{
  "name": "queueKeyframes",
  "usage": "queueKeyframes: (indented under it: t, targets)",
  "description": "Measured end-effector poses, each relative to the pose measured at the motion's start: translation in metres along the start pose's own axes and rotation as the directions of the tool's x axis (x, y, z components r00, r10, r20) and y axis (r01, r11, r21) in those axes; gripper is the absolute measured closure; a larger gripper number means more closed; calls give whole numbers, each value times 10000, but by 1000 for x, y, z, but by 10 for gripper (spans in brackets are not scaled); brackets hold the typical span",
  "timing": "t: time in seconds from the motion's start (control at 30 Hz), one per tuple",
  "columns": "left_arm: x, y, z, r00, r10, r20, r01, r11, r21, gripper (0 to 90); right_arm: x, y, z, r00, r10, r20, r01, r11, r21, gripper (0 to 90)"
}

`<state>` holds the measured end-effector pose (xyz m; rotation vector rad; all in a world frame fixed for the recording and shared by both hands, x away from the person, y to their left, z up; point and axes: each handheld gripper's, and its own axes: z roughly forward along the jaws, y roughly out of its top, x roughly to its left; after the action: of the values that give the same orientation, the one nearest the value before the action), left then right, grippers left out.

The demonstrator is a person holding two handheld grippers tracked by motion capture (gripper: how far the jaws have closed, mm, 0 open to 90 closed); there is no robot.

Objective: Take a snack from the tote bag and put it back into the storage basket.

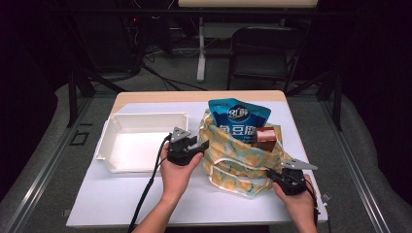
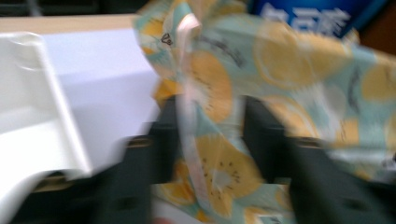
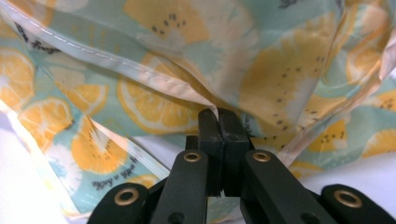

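Fabric bag (image 1: 241,156) printed with lemon slices is slumped on the white table (image 1: 116,199), between the two grippers. The right gripper (image 1: 278,175) is seen at the bag's near right corner, its jaws pressed together on the bag's pale stitched hem (image 3: 154,79) just ahead of them. The left gripper (image 1: 200,145) is placed at the bag's left side; its jaws stand apart with a fold of cloth and a pale strap (image 2: 189,116) between them, though blur hides whether the pads press on it. A blue packet (image 1: 237,120) and a brown pack (image 1: 265,135) are seen poking from the bag's mouth, beyond both grippers. A white tray (image 1: 107,141) lies just left of the left gripper
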<state>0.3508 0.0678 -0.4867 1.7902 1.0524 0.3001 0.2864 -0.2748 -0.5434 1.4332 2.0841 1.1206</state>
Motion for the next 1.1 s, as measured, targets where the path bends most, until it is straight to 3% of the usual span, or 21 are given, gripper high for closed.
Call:
queueKeyframes:
  t: [0.07,0.1,0.17,0.27,0.43,0.5,0.53,0.57,0.6,0.7,0.73,0.77,0.8,0.83,0.87,0.9,0.93,0.97,1.1]
  targets:
    - [-1,-5,2,9998,26,207,-34,9993,366,860,1,1,-4,9999,-137,-16,136,9995,-270,900]
    - [-1,-8,3,9996,-50,265,35,9985,551,892,1,2,-5,9998,-215,45,217,9991,-362,900]
    - [0,-12,4,9997,-27,255,8,9972,743,899,2,2,-6,9998,-191,43,193,9984,-539,900]
    - [-1,-30,10,9965,697,-471,-619,9866,1506,900,3,4,-11,9992,-356,188,371,9957,-846,897]
    - [0,-45,17,9964,742,-422,-644,9779,1988,900,7,5,-13,9987,-501,113,510,9927,-1092,894]
    - [-6,-55,25,9918,1203,-425,-1063,9632,2467,900,8,5,-12,9982,-588,154,600,9930,-1015,892]
    - [-7,-59,28,9904,1301,-466,-1134,9578,2640,900,7,5,-11,9981,-580,207,596,9945,-857,891]
    - [-7,-59,28,9904,1301,-466,-1134,9578,2640,900,6,5,-10,9983,-529,253,546,9961,-691,891]
    - [-6,-67,34,9898,1313,-547,-1102,9509,2893,900,5,3,-7,9987,-392,339,408,9981,-464,892]
    - [-3,-71,35,9924,1110,-528,-923,9569,2755,900,-7,-4,4,9979,-26,647,-17,9978,661,900]
    - [-3,-71,35,9929,1071,-517,-889,9572,2755,900,-7,-4,4,9979,-26,647,-17,9978,661,900]
    - [-5,-71,35,9911,1185,-611,-976,9569,2735,900,-14,-8,8,9969,199,755,-276,9944,1021,900]
    - [-5,-71,34,9905,1227,-627,-1006,9550,2790,900,-16,-9,10,9970,503,596,-552,9950,835,900]
    - [-5,-70,31,9903,1216,-674,-994,9583,2680,893,-18,-9,7,9970,426,643,-492,9934,1038,900]
    - [-5,-70,31,9903,1216,-674,-994,9583,2680,865,-18,-9,6,9968,441,663,-506,9937,995,885]
    - [-6,-66,21,9911,1155,-667,-972,9680,2315,818,-17,-8,4,9968,434,669,-498,9941,963,846]
    - [-6,-66,21,9911,1155,-667,-972,9680,2315,771,-16,-8,2,9976,397,565,-443,9956,830,778]
    - [-9,-60,10,9932,1044,-517,-942,9809,1703,727,-14,-7,-2,9979,357,539,-391,9972,631,724]
    - [-18,-43,-11,9939,1058,-308,-1032,9918,760,653,-6,-7,-22,9979,503,404,-489,9982,-359,513]
